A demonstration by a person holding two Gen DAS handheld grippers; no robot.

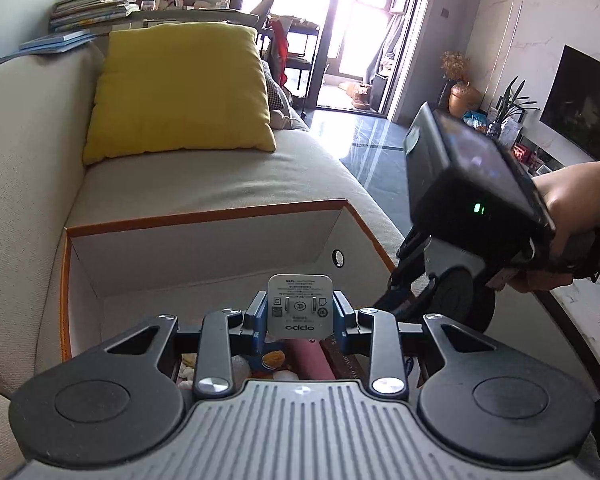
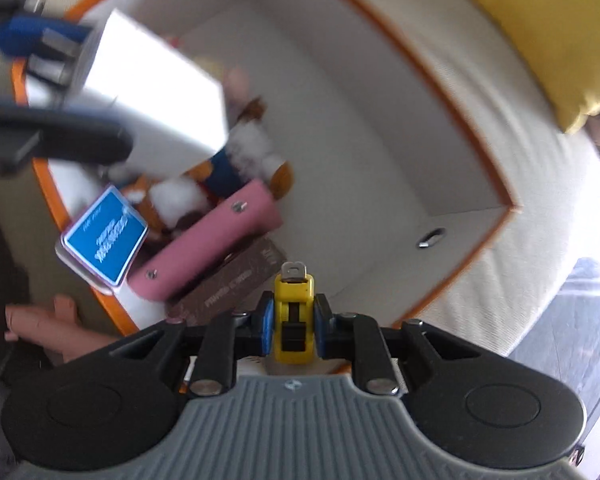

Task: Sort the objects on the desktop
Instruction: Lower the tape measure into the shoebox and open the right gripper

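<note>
Deposit step: left claw (image 1: 300, 312) grasps a white charger (image 1: 299, 305), right claw (image 2: 293, 330) grasps a yellow tape measure (image 2: 294, 316), both over the storage box (image 1: 204, 216). Next: lower and release inside.

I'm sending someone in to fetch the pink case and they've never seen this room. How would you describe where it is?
On the beige sofa, beside the yellow cushion, sits a white box with an orange rim. Inside, the pink case lies on a brown book, next to a plush toy. It is the only pink item, long and flat, with small metal studs.
</note>
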